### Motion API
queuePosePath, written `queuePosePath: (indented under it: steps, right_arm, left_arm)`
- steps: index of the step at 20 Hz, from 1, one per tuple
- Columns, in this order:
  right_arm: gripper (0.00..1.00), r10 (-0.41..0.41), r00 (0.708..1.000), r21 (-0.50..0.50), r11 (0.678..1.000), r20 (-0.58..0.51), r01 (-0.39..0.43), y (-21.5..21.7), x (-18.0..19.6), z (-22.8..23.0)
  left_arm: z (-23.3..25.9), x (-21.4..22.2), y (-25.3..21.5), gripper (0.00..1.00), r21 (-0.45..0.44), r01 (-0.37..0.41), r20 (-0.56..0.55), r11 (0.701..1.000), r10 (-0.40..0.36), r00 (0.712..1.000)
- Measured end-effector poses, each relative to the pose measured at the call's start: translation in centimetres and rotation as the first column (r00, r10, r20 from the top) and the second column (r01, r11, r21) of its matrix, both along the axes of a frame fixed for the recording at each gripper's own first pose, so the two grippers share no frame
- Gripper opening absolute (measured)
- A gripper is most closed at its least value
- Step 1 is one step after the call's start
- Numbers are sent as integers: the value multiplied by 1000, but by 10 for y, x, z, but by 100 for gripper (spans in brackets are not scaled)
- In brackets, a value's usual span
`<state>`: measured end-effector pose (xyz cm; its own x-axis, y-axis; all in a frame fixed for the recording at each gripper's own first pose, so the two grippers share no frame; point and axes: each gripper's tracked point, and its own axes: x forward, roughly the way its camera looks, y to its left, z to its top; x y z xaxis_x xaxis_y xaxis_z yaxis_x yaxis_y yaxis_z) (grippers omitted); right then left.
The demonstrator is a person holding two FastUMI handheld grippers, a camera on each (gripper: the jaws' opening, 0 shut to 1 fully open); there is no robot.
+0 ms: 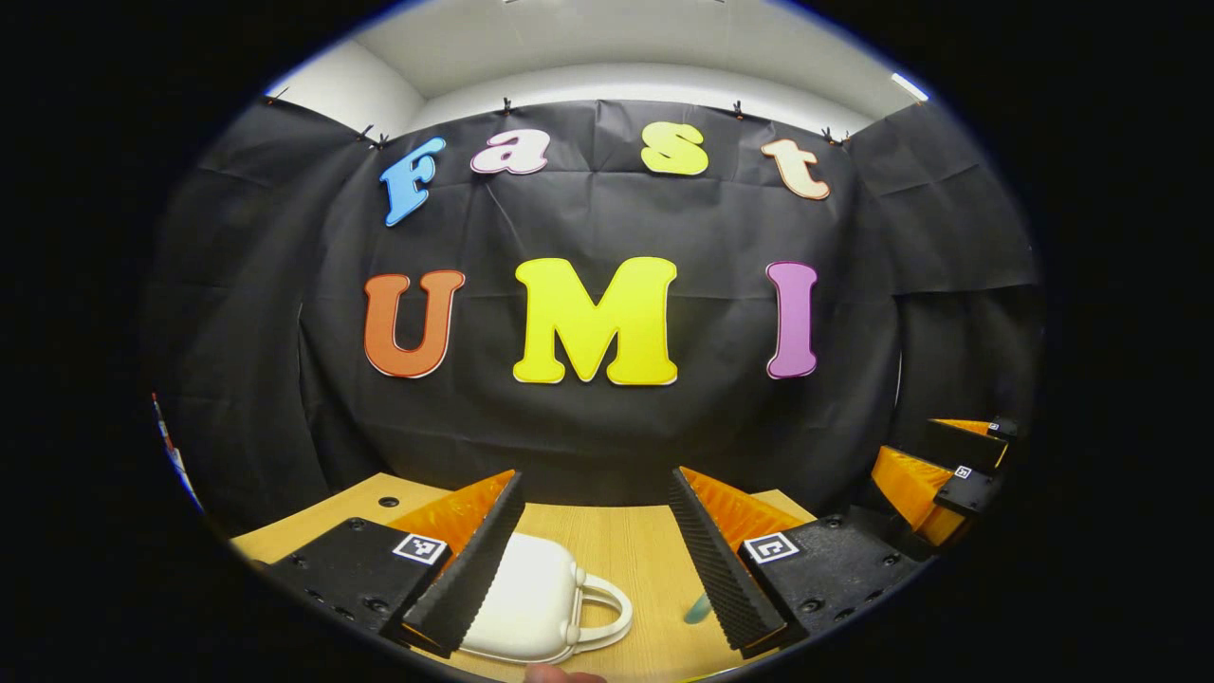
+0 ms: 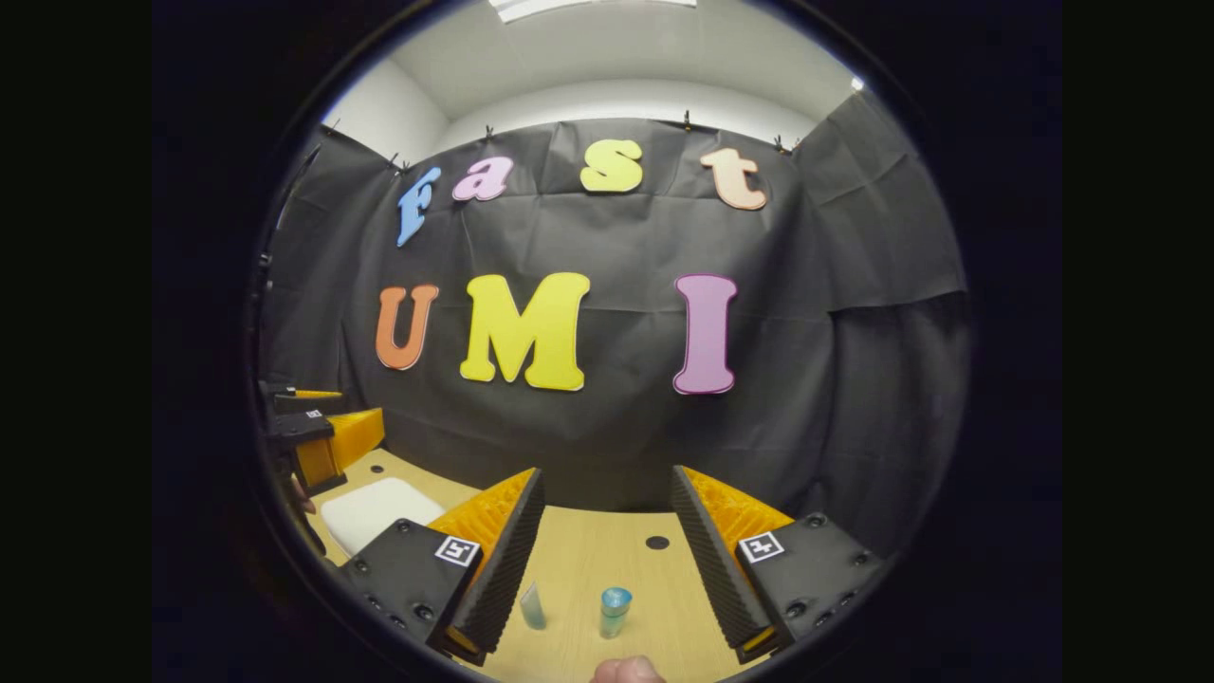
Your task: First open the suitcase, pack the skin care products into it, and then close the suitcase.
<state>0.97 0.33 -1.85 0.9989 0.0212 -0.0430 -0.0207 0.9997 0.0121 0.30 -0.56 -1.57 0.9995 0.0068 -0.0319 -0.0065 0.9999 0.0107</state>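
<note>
The worktop (image 2: 588,569) is pale, matt wood grain. The white suitcase (image 1: 531,602) looks like smooth, slightly glossy plastic.

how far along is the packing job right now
Nothing looks done yet. The white suitcase lies closed on the wooden table. The left gripper hangs open above it, and the right gripper is open over the small bottle and the tube, which stand on the table unpacked. Opening, packing and closing are all left.
</note>
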Motion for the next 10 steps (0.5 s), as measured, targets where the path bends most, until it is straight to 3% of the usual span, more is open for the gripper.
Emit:
queuePosePath:
  steps: [10]
  right_arm:
    - [80,-10,999,-16,1000,-42,10,-23,1,-18]
  left_arm:
    - [-40,-2,-13,98,33,16,-107,999,-13,994]
